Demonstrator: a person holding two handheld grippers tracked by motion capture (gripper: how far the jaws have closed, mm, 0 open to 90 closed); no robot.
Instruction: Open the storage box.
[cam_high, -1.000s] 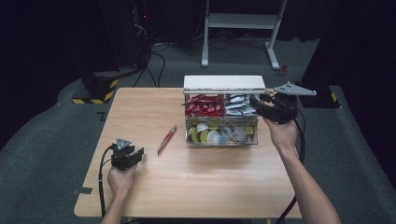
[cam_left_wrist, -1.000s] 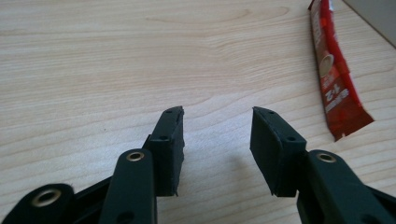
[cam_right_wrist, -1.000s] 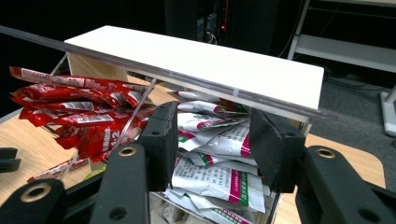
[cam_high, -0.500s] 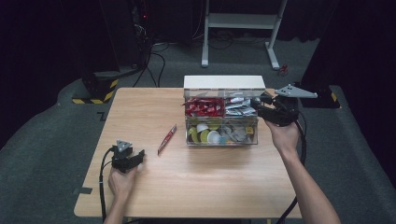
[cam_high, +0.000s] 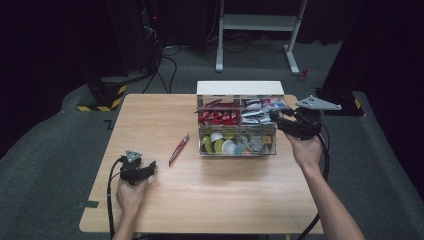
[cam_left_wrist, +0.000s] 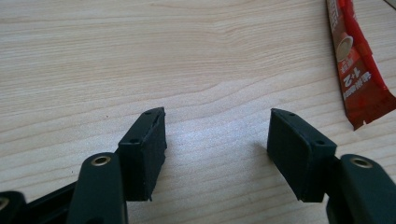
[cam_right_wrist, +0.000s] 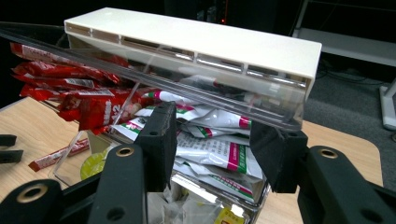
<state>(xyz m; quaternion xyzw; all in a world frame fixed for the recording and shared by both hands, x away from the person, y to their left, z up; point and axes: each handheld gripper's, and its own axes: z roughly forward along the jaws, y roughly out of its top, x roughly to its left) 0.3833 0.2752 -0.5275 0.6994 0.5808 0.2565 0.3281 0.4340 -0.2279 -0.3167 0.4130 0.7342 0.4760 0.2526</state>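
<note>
A clear plastic organizer box (cam_high: 271, 148) with a raised white lid (cam_high: 239, 88) stands at the table's back middle. It holds red sachets (cam_high: 218, 117), white sachets (cam_high: 256, 107) and round capsules (cam_high: 220, 145). My right gripper (cam_high: 275, 116) is open at the box's right end. In the right gripper view its jaws (cam_right_wrist: 212, 122) straddle the white sachets (cam_right_wrist: 219, 151) under the lid (cam_right_wrist: 201, 42). My left gripper (cam_high: 149, 167) rests open on bare wood at the front left. A red sachet (cam_high: 179, 148) lies on the table between it and the box, up and right of the left gripper (cam_left_wrist: 217, 116) as a red sachet (cam_left_wrist: 357, 70).
The wooden table (cam_high: 210, 195) has open room in front of the box and along its left half. A white stand (cam_high: 260, 25) and cables lie on the dark floor behind. A black cable (cam_high: 109, 200) trails from the left gripper.
The right gripper has sunk slightly at the box's right end. The left gripper and the loose red sachet have not moved.
</note>
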